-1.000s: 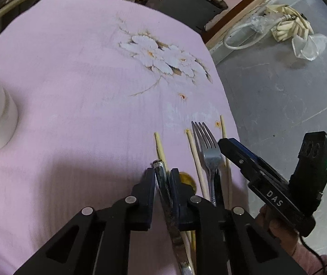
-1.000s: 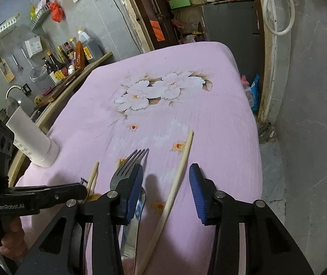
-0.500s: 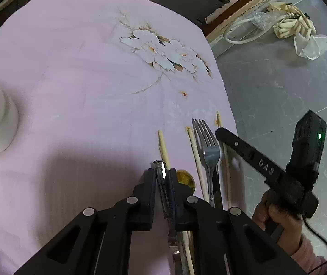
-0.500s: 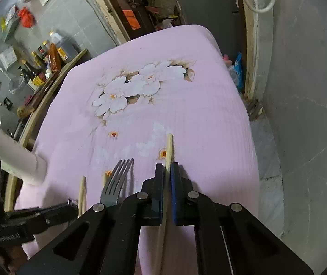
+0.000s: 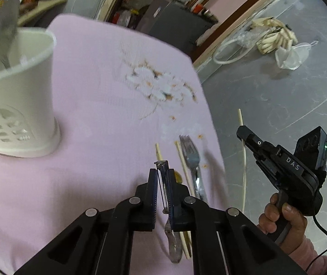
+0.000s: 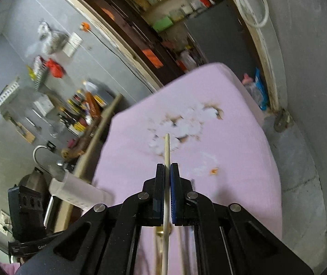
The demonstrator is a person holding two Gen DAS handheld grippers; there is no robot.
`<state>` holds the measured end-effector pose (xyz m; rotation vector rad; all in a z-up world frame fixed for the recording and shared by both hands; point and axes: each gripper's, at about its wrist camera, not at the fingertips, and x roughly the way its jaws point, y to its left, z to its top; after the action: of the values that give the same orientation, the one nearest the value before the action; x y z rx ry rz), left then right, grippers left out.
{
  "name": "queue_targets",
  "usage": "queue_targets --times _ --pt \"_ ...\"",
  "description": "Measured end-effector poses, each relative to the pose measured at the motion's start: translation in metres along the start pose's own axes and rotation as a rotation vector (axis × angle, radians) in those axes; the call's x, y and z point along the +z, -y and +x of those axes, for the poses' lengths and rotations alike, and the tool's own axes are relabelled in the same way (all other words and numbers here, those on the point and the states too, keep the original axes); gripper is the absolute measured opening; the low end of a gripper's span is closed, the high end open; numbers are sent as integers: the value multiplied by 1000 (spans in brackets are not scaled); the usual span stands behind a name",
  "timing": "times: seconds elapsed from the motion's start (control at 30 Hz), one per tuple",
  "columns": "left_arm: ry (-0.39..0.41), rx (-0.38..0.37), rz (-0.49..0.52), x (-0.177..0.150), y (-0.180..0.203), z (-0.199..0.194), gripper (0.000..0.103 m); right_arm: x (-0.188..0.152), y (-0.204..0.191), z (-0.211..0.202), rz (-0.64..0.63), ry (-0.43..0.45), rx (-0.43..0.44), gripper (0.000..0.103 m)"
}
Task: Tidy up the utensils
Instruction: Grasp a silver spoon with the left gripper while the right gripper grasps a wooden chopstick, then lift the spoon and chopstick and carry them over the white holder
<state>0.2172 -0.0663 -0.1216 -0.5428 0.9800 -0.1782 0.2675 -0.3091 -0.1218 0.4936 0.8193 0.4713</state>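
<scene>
Now our left gripper pinches a serrated knife. Only its camera shows one fork and two chopsticks lying just ahead, the white holder far left, and "DAS" on our right gripper, which squeezes one chopstick.

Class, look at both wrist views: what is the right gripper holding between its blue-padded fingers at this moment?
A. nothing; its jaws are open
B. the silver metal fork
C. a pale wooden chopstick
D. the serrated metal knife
C: the right gripper is shut on a pale wooden chopstick, lifted off the pink flowered tablecloth; the silver metal fork lies on the cloth, and the serrated metal knife sits in the left gripper.
</scene>
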Motion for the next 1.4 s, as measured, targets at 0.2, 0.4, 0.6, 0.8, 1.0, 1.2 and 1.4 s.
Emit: queue_targets --times 0.2,0.4,0.6,0.8,1.0,1.2,1.4 --pt "81 -1 70 5 10 -35 6 -7 -27 -21 -27 44 28 4" --pt "155 -18 151 21 11 -74 6 -10 -63 -31 -16 139 64 4" --pt "227 -37 139 39 -10 -131 6 -3 -115 -28 -59 219 140 4" --pt "307 -24 105 59 -45 -187 6 10 -178 -8 -123 287 231 4" --pt "455 47 137 86 -78 -239 6 27 -237 19 -184 384 291 4" --pt "538 134 131 114 -110 -251 6 30 -259 49 -159 455 270 4" --pt "544 178 152 127 -129 -229 6 18 -250 75 -130 479 162 4"
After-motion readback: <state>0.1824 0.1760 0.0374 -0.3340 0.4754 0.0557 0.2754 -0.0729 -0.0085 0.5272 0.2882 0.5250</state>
